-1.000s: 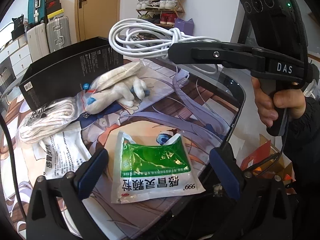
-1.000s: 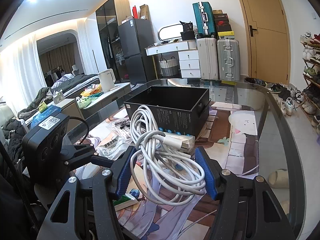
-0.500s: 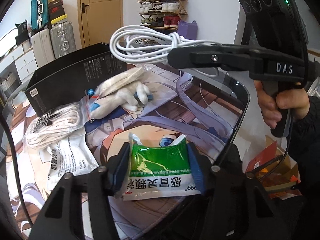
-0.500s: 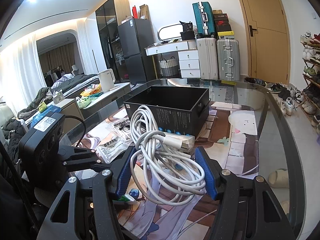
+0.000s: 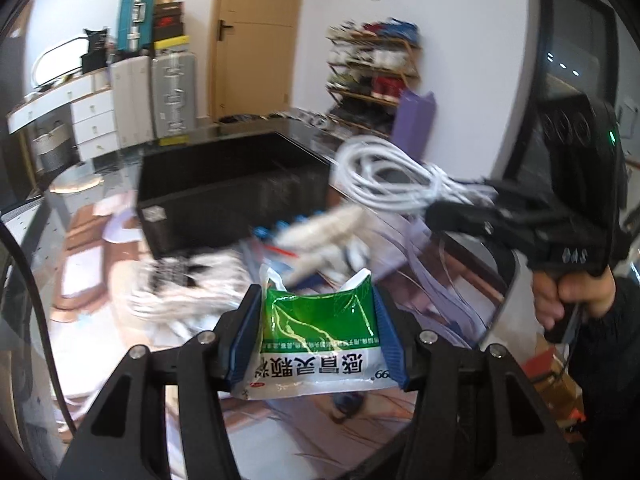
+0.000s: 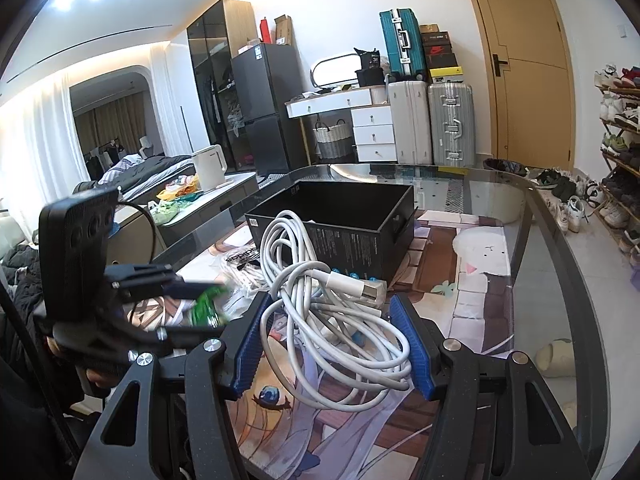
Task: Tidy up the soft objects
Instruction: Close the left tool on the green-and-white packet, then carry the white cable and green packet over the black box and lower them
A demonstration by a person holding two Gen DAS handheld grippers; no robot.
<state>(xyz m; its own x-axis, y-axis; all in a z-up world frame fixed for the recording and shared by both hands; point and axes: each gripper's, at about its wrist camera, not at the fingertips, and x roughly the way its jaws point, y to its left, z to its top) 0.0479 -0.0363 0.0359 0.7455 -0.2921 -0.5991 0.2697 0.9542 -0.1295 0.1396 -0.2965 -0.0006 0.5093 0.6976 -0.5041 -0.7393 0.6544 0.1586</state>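
Crinkly green sachet (image 5: 320, 332); coiled white cable (image 6: 320, 304)

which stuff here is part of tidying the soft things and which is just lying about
Part of the job:
- green and white medicine sachet, in left gripper
- coiled white cable, in right gripper
- open black box

Lying about:
- silver suitcases
- white kettle

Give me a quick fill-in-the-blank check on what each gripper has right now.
1. The left gripper is shut on a green and white ____.
2. The right gripper holds a bundle of white ____.
3. The open box on the table is ____ in colour.

Missing words: packet; cable; black
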